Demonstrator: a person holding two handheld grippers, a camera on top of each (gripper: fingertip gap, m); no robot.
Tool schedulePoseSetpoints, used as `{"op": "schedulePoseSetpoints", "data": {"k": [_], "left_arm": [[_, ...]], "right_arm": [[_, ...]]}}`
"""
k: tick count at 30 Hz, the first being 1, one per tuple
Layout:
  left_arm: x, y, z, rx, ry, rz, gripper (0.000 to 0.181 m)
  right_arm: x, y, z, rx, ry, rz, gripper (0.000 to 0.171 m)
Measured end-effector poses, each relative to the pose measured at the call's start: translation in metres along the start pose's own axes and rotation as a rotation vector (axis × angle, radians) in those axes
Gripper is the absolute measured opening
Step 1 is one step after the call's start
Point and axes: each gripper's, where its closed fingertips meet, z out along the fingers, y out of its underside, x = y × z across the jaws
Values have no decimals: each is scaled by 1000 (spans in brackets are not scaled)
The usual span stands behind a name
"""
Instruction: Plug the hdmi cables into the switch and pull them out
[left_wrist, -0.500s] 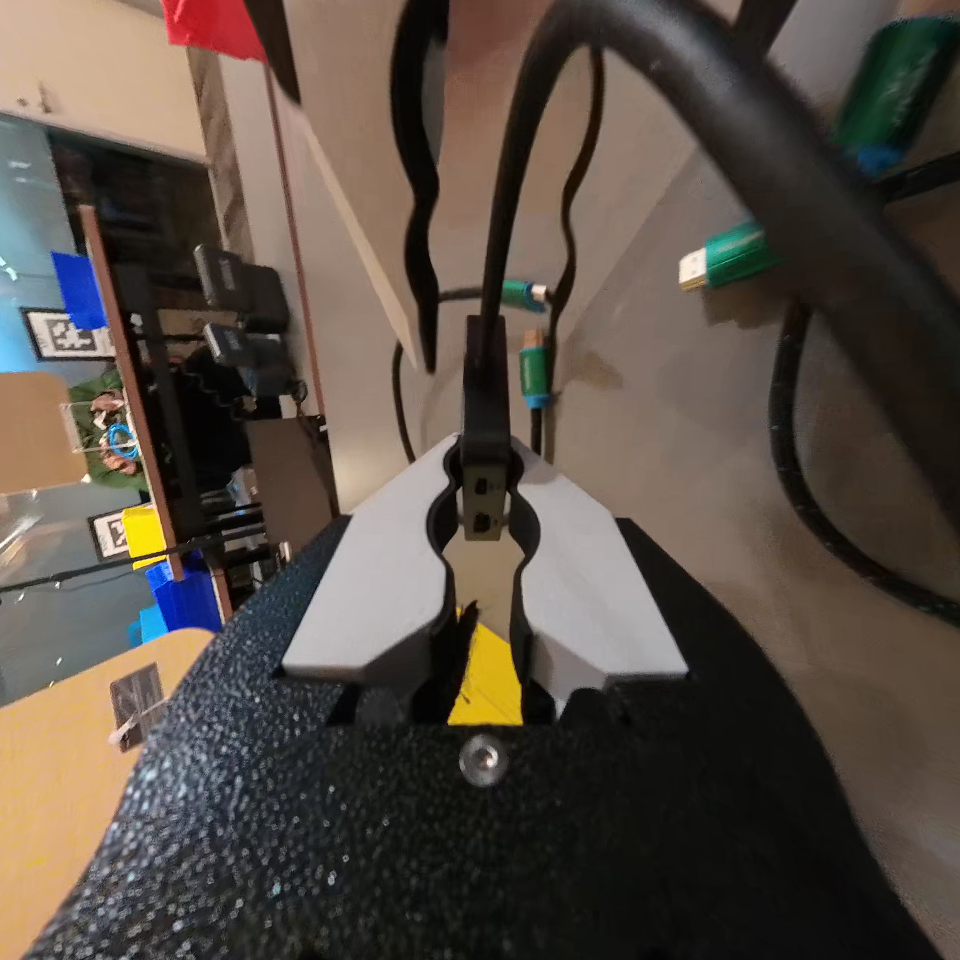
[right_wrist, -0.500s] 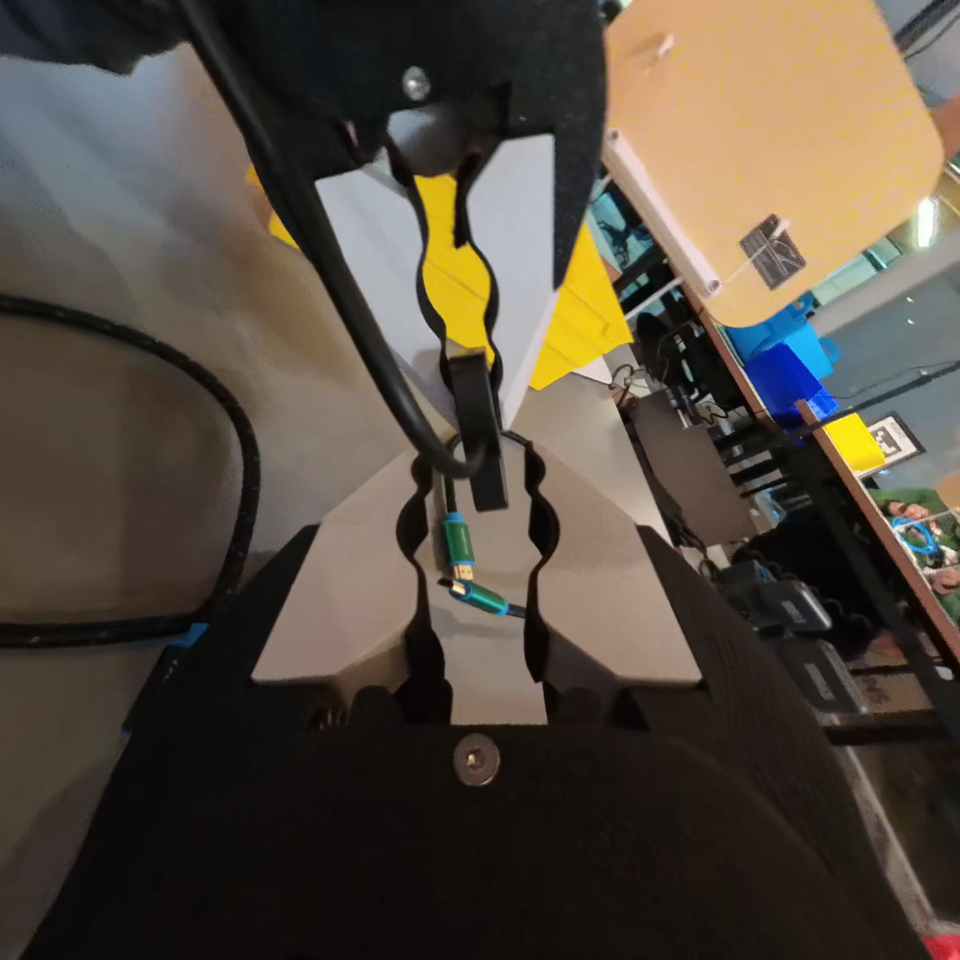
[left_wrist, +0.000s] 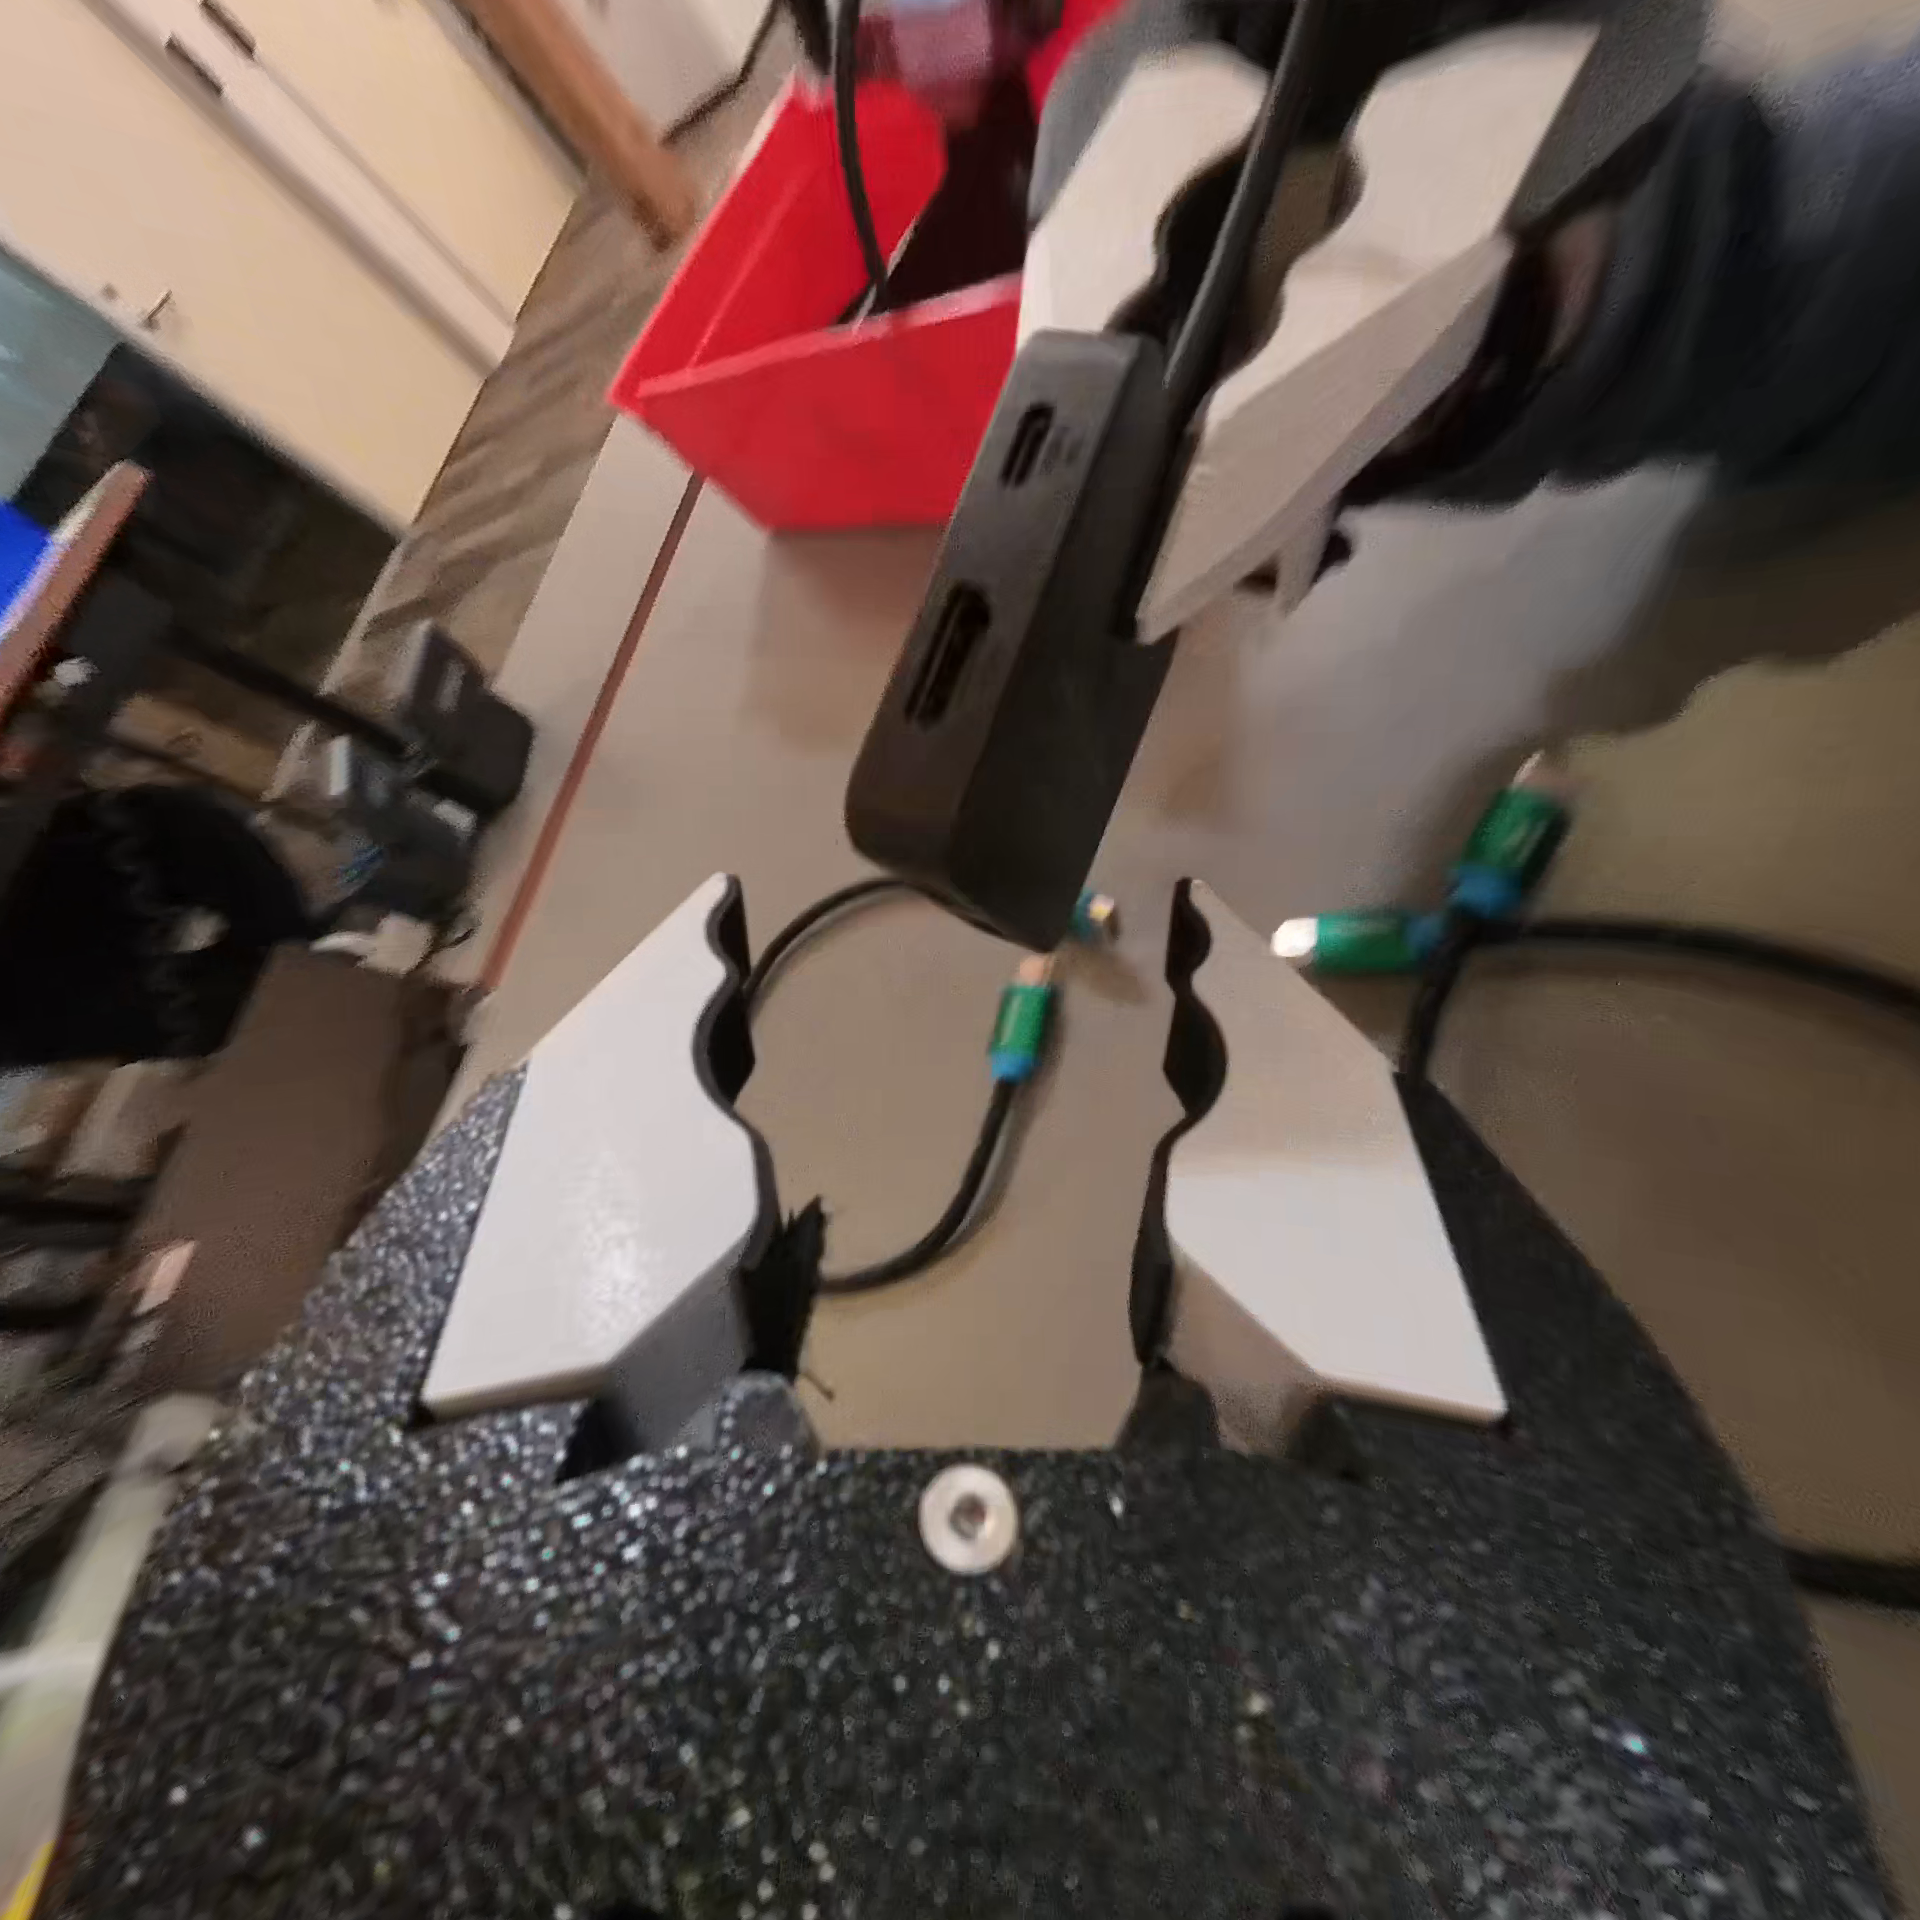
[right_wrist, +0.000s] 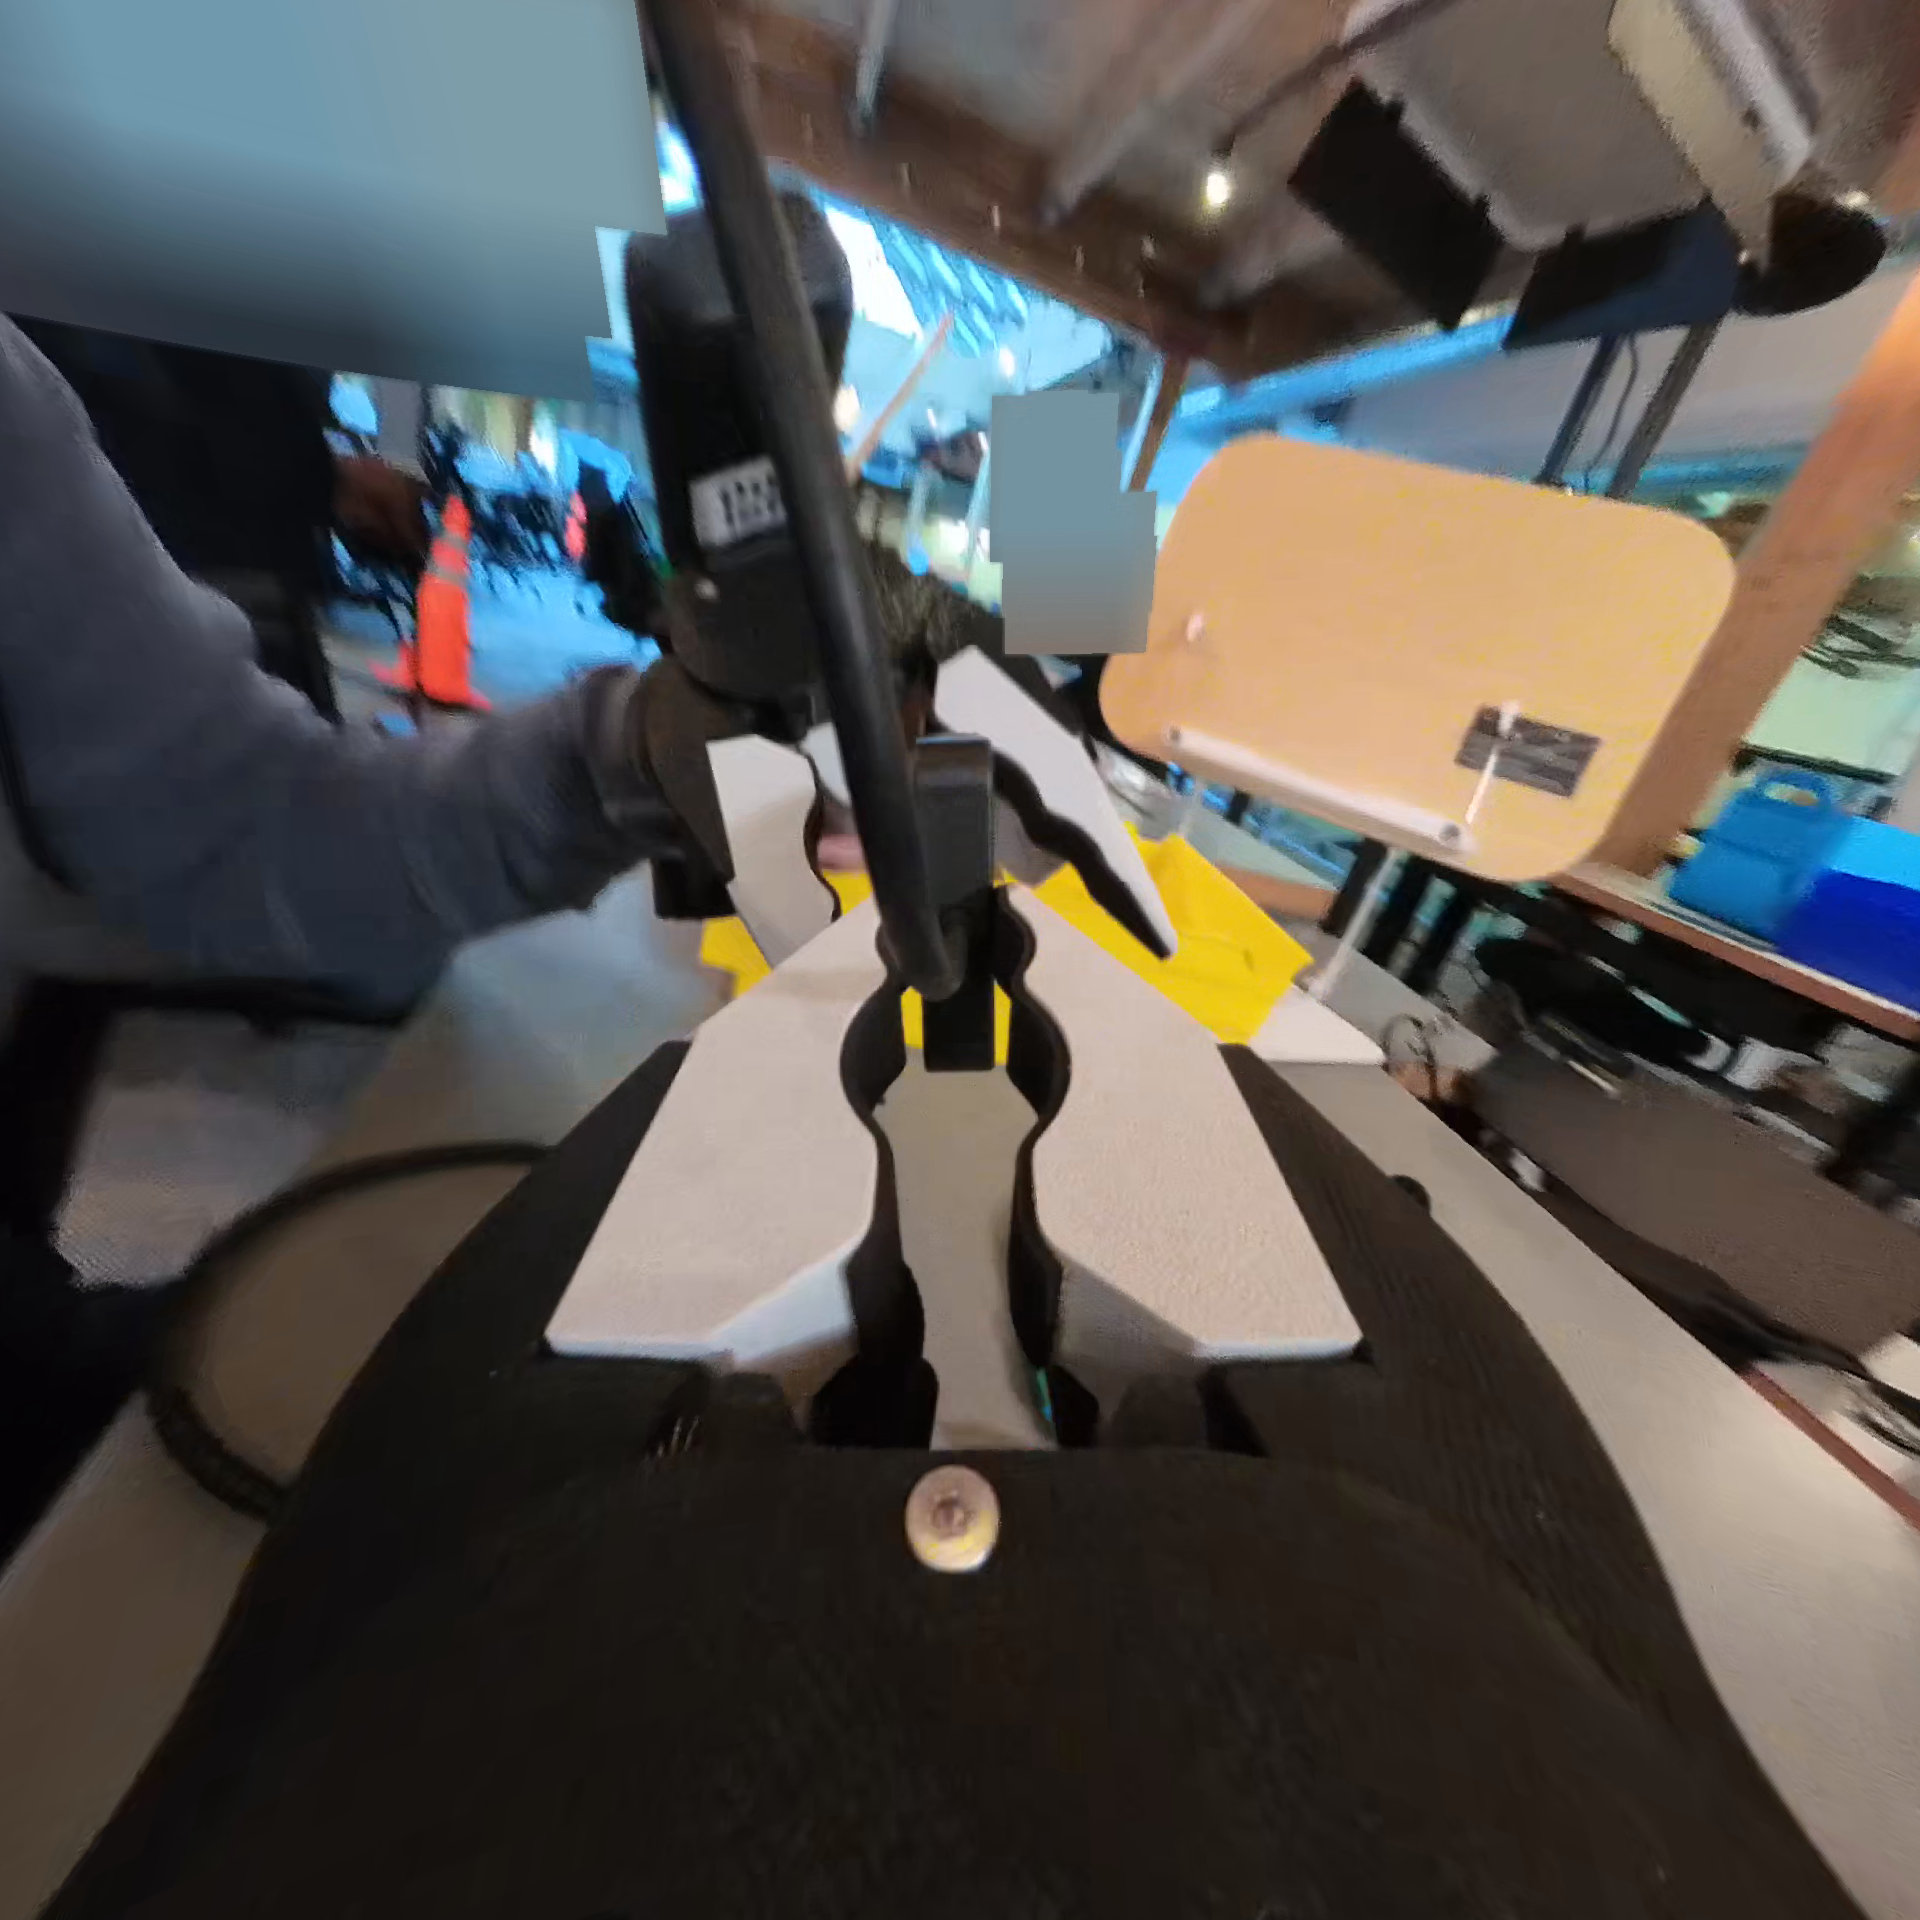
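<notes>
My right gripper (right_wrist: 951, 971) is shut on one end of the black HDMI switch (right_wrist: 951, 821) and holds it in the air, its black lead (right_wrist: 790, 468) running up and away. In the left wrist view the switch (left_wrist: 1008, 644) hangs from the right gripper's white fingers (left_wrist: 1330, 395), its empty ports facing me. My left gripper (left_wrist: 956, 904) is open and empty just below the switch, not touching it. Green HDMI plugs (left_wrist: 1023, 1023) (left_wrist: 1361, 940) (left_wrist: 1512, 842) lie on the table (left_wrist: 1662, 1195) beneath.
A red bin (left_wrist: 831, 416) stands at the far end of the table. A thick braided cable (left_wrist: 1714, 977) curves along the right side. Yellow sheets (right_wrist: 1205, 935) and a tan board (right_wrist: 1403, 644) lie beyond the grippers. A person's grey sleeve (right_wrist: 260, 779) is at the left. Across from one pair of fingers to the other is roughly 5 cm.
The switch has passed from my left gripper to my right. The left gripper opened and let go; the right gripper, open around it before, shut on it. Both views swung.
</notes>
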Motion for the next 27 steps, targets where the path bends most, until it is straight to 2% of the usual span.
{"op": "schedulePoseSetpoints", "data": {"k": [3, 7, 14, 16, 18, 20, 24, 27], "left_arm": [[10, -24, -5, 184, 116, -121, 75], [22, -46, -14, 354, 244, -194, 54], [29, -62, -33, 528, 383, -253, 13], [28, -60, -34, 513, 381, -233, 12], [21, -54, -32, 467, 315, -204, 12], [3, -46, -34, 411, 193, -170, 12], [-36, -33, -52, 322, -47, -143, 11], [-53, -23, -64, 234, -161, -102, 11]], "right_arm": [[-2, -13, -7, 105, -54, 78, 11], [-9, -18, -7, 162, -120, 127, 11], [-14, -18, -6, 168, -152, 130, 11], [-14, -17, -4, 164, -144, 128, 11], [-8, -14, -3, 147, -94, 114, 15], [9, -13, -9, 139, -11, 126, 37], [51, -5, -28, 127, 147, 325, 28], [55, 23, -22, -43, 186, 337, 24]]}}
